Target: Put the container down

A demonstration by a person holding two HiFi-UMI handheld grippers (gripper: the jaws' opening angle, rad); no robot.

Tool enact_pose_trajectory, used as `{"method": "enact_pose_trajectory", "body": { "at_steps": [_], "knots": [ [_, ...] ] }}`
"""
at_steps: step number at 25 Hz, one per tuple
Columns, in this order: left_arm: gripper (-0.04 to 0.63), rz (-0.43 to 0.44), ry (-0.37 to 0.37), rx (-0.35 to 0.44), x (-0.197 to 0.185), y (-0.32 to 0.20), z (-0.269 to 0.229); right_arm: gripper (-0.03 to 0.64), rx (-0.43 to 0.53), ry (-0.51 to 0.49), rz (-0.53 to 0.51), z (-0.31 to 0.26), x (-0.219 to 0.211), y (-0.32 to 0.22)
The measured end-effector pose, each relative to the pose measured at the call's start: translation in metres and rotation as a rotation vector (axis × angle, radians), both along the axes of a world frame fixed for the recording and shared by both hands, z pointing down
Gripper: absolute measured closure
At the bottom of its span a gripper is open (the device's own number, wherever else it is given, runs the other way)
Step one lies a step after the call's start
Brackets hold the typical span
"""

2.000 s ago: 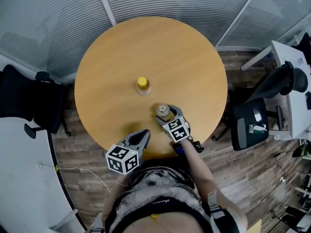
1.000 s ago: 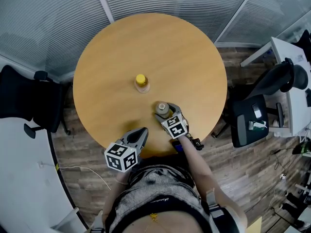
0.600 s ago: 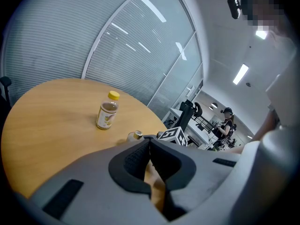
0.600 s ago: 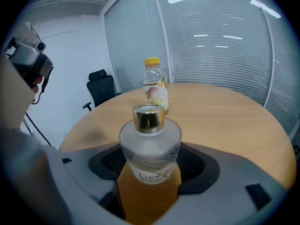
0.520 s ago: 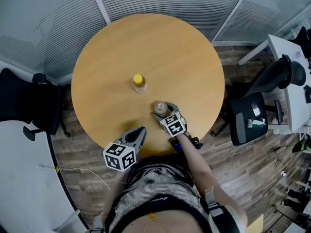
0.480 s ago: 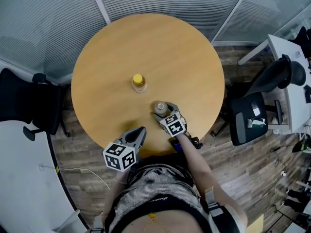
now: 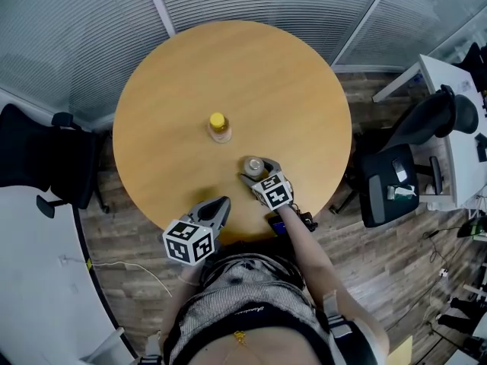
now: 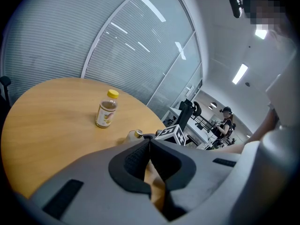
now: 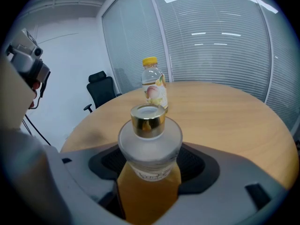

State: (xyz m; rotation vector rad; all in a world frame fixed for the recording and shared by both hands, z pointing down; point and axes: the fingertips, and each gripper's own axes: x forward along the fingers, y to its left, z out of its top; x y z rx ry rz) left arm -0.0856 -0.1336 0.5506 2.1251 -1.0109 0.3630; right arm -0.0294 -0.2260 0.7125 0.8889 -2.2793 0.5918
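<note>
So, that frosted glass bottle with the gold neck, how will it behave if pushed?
Likely rigid and breakable: the frosted glass bottle looks thick-walled. Its wide round body suggests it stands steadily, though smooth glass could slip between the jaws of the right gripper.

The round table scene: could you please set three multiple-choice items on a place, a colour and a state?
1. Where is the frosted container? A) between the right gripper's jaws B) on the floor C) on a chair
2. What colour is the standing bottle's cap? A) blue B) yellow C) black
3. How are the left gripper's jaws? A) wide apart B) round the bottle C) together, empty
Answers: 1 A, seen in the right gripper view; 2 B, yellow in every view; 3 C, they meet in the left gripper view.
</note>
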Motion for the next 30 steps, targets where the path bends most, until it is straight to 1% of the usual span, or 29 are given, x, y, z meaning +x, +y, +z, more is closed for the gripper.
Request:
{"method": "enact_pose_trajectory", "body": {
  "at_steps": [5, 12, 14, 19, 24, 30],
  "knots": [
    [0.574, -0.001, -0.001, -0.001, -0.001, 0.003, 0.000, 0.273, -0.001, -0.014, 0.006, 0.000, 0.000, 0.000],
    [0.574, 0.001, -0.005, -0.008, -0.005, 0.011, 0.003, 0.273, -0.010, -0.006, 0.009, 0.003, -0.001, 0.002],
    [0.574, 0.000, -0.002, -0.006, -0.005, 0.013, 0.004, 0.273, -0.004, 0.004, -0.003, 0.004, -0.001, 0.003],
    [0.574, 0.000, 0.007, -0.007, -0.005, 0.018, 0.004, 0.273, 0.029, 0.086, -0.079, 0.007, -0.002, 0.010],
    [0.574, -0.008, 0.011, -0.001, -0.008, 0.024, 0.003, 0.273, 0.026, 0.089, -0.087, 0.008, -0.003, 0.011],
    [0.574, -0.010, 0.003, -0.019, -0.010, 0.031, 0.008, 0.272, 0.015, 0.090, -0.110, 0.010, -0.002, 0.012]
  ]
}}
